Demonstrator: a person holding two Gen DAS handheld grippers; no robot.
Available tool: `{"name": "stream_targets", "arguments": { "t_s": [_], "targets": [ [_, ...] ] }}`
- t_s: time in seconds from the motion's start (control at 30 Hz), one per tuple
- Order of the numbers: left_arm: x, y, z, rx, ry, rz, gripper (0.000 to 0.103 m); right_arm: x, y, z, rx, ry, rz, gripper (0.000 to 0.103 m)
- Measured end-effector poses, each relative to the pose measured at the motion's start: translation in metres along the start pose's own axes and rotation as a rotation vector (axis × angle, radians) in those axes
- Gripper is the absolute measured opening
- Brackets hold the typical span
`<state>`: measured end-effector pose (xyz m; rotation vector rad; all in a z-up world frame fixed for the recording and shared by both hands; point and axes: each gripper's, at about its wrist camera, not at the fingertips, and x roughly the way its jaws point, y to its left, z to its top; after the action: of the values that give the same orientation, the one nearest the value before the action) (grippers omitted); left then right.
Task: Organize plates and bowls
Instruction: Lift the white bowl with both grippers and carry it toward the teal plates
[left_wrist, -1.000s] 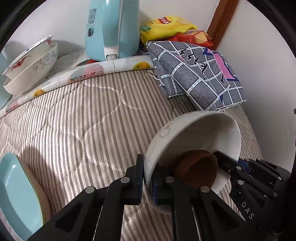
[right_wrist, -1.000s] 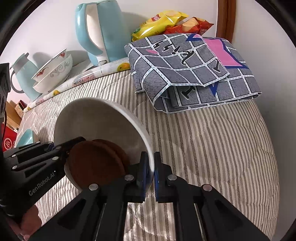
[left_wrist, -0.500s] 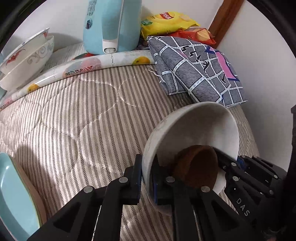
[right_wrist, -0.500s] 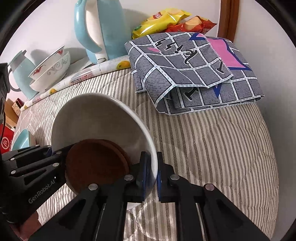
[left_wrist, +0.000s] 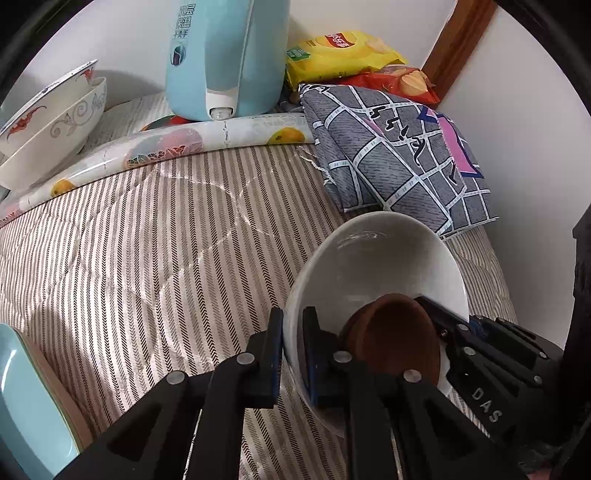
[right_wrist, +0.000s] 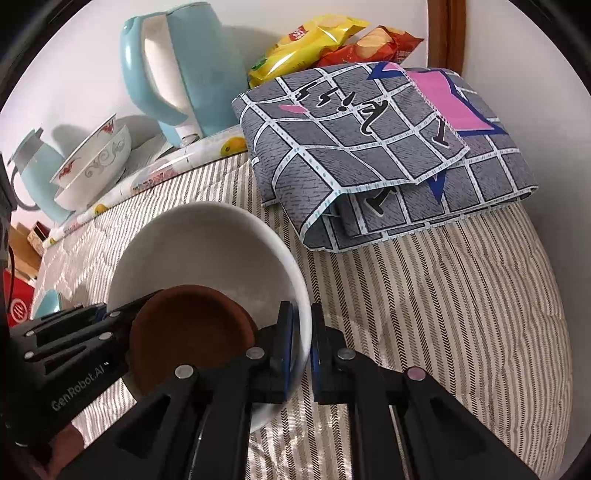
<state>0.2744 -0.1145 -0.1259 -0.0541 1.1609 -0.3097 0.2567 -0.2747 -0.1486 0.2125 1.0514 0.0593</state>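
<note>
The left hand-held gripper (left_wrist: 292, 354) and right hand-held gripper (right_wrist: 300, 345) each pinch the white ceramic bowl (left_wrist: 373, 266) rim, so both should move together, keeping it level.

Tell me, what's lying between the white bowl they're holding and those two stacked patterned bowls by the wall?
Mostly bare striped quilt, then a rolled fruit-print sheet just before the stacked bowls; the left wrist view shows it, from the white bowl.

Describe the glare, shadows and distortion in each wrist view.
Left wrist view: a glare streak inside the plain white ceramic bowl, and fisheye bending of the fruit-print mat edge. Right wrist view: soft shadow behind the pale blue electric kettle; dark vignette at the corners.
</note>
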Motion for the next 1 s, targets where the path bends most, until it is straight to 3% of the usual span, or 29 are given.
{"name": "stream_targets", "arguments": {
  "t_s": [1.0],
  "targets": [
    [-0.022,0.010,-0.010,-0.032,0.004,0.024,0.008,-0.015,0.014,-0.004,0.008,0.011,0.027,0.007]
  ]
}}
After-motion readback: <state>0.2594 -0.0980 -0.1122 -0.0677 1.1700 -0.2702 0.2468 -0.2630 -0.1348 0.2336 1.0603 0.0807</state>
